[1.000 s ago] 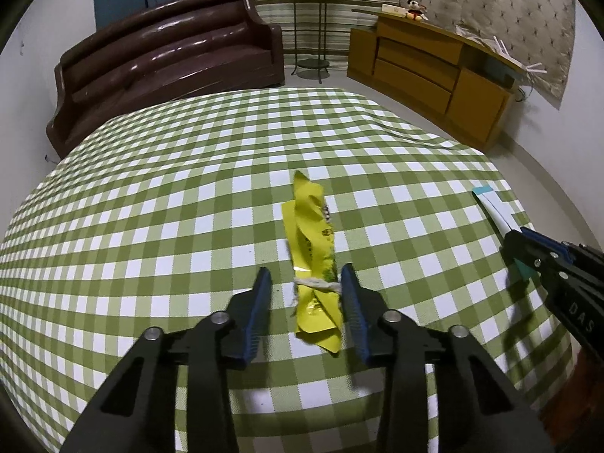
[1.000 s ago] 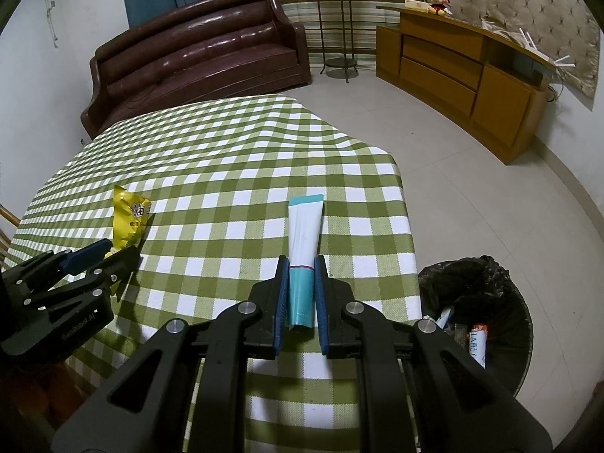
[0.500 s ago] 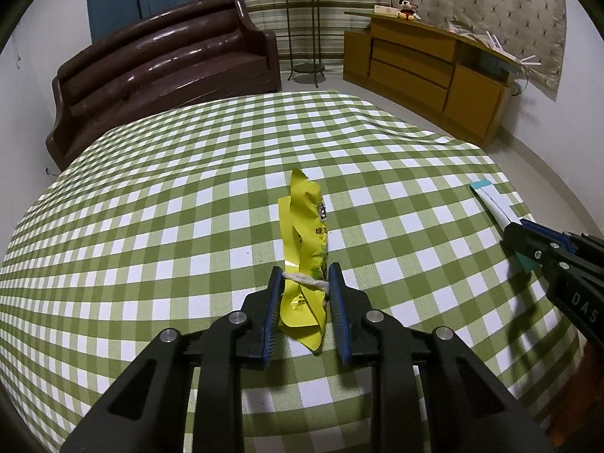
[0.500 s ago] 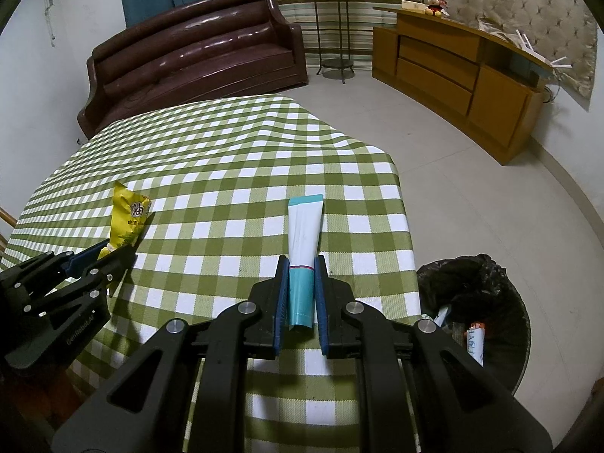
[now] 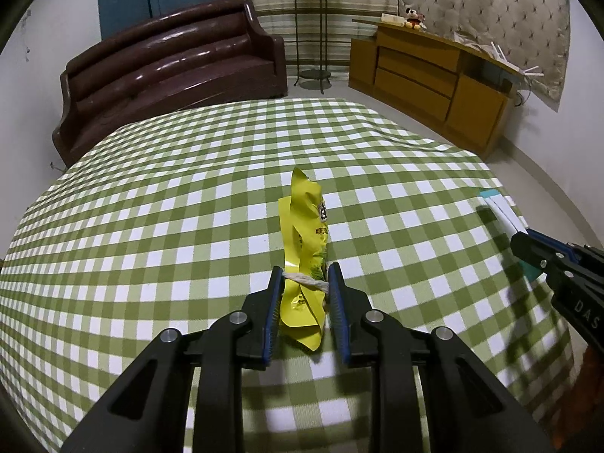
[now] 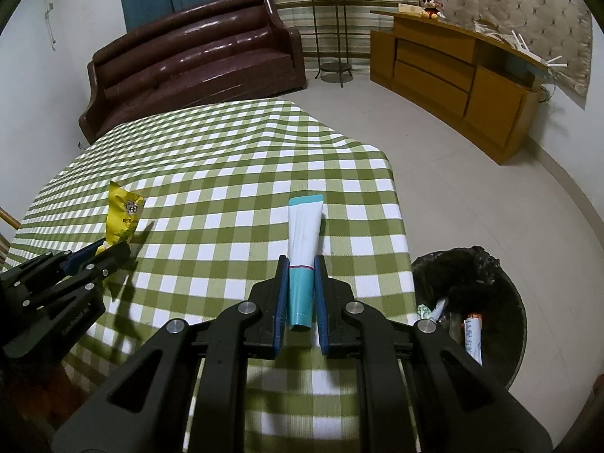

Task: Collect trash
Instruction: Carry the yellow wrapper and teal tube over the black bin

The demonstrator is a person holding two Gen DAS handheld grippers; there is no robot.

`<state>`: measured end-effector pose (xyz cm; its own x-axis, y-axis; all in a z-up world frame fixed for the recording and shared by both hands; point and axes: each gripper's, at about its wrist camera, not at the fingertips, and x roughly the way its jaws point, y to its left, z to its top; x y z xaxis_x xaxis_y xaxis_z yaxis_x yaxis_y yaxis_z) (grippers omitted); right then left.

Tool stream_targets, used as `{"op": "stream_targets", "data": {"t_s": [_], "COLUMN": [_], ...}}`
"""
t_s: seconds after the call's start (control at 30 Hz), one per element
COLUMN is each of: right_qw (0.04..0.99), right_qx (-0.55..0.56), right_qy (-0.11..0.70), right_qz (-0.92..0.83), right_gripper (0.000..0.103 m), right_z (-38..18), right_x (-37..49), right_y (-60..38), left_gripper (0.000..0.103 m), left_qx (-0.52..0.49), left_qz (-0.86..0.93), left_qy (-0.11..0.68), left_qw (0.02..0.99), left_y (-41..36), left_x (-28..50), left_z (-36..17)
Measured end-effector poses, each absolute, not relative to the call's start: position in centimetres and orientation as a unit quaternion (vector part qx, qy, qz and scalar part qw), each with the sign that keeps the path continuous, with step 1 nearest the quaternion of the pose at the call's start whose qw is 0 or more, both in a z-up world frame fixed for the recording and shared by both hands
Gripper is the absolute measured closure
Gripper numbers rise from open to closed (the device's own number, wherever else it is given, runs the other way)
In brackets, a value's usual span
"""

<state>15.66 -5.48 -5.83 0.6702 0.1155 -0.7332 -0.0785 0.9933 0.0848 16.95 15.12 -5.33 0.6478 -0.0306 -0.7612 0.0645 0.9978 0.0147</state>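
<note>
A crumpled yellow snack wrapper (image 5: 305, 222) tied with a bit of string stands up from the green checked tablecloth (image 5: 181, 226). My left gripper (image 5: 306, 275) is shut on its lower part, both blue pads pressing the foil. A white and teal tube (image 6: 304, 234) lies on the cloth near the table's right edge, and my right gripper (image 6: 302, 266) is shut on its teal end. The right wrist view shows the left gripper (image 6: 111, 251) and the wrapper (image 6: 122, 213) at the left. The left wrist view shows the right gripper (image 5: 526, 243) and the tube (image 5: 500, 209) at the right.
A bin lined with a black bag (image 6: 502, 298) stands on the floor just right of the table, with some trash inside. A brown sofa (image 5: 170, 75) stands beyond the table, a wooden cabinet (image 5: 434, 71) at the back right. Pale floor lies between them.
The left jaws have closed from wide apart onto the yellow wrapper, which now stands more upright between them. The right gripper and the tube have stayed as they were.
</note>
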Motion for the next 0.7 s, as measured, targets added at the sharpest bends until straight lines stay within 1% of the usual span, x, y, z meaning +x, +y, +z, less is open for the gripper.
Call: {"op": "stream_targets", "data": {"t_s": [0.4,0.7], "right_qw": [0.921,0.927], "right_qx": [0.029,0.038], "right_qy": [0.387,0.372], "right_qz": [0.040,0.017], "right_gripper": [0.090,0.090], "right_z": [-4.4,-3.5], "right_x": [10.6,6.5], "right_y": [-7.1,-9.7], "left_gripper": [0.078,0.078], "left_qx": [0.018,0.020], "left_qz": [-0.037,-0.067], "left_qy": [0.393,0.371], "left_qw": [0.919,0.926], "left_y": [15.0,11.9], "left_x": [11.6,8.1], "left_z": [-3.2,-1.6]}}
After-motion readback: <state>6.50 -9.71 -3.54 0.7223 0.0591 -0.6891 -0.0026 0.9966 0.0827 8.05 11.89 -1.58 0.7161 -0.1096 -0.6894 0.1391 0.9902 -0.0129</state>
